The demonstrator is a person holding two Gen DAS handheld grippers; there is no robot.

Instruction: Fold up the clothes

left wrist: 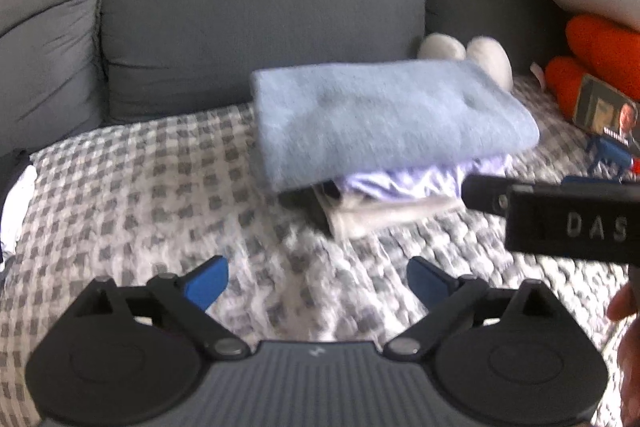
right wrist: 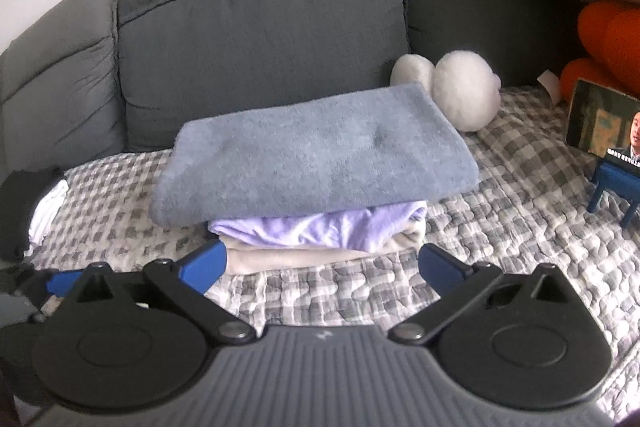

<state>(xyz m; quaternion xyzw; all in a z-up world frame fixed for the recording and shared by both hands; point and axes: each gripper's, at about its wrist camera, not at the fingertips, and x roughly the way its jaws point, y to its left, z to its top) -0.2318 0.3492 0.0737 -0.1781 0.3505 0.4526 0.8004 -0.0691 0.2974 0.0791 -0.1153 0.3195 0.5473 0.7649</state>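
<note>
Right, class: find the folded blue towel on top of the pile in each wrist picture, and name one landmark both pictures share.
Left wrist: the blue towel lies right of centre, on top of the pile, above the open fingers.
Right wrist: the blue towel sits at the centre, over the purple garment.
Shared landmark: the white plush toy just behind the towel's right end.

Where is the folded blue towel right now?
The blue towel lies on top of the stack, over the purple garment, mid-frame in both wrist views, on the checked blanket before the grey sofa back, left of the white plush toy.
</note>
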